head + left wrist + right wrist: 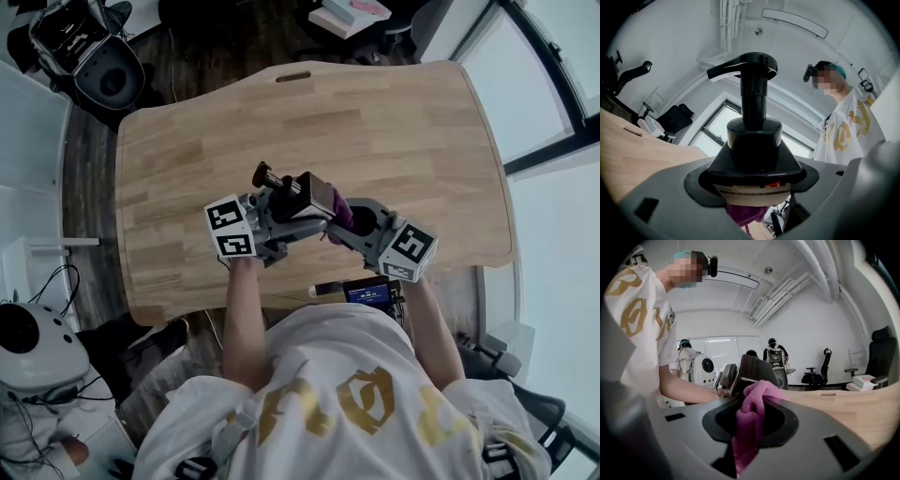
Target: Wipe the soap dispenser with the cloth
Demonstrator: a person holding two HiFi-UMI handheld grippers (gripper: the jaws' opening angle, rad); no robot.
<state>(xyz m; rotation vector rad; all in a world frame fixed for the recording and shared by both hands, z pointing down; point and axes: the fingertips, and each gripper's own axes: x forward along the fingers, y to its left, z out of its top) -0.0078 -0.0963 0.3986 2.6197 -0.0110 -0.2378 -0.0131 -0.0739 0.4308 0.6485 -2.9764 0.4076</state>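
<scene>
Right tool [750, 420] with jaws closed on a magenta cloth [753, 404], dark soap dispenser [757, 370] touching the cloth's top from behind, left tool [723, 379] and a bare forearm [686, 390] left of the cloth, wooden tabletop [855, 404] right of it.

Materials/finish, as seen
Soap dispenser [751, 117]: black plastic, smooth, semi-gloss on pump head and collar, with a pale paper-looking label band under the collar. Cloth [757, 397]: magenta, fleecy, rough nap, matt. Left tongs [752, 187] and right tongs [751, 425]: grey moulded plastic, smooth, matt. Marker cube [232, 230] on the left tongs: flat matt black-and-white faces. Bench [375, 122]: light wood, visible grain, low sheen.
</scene>
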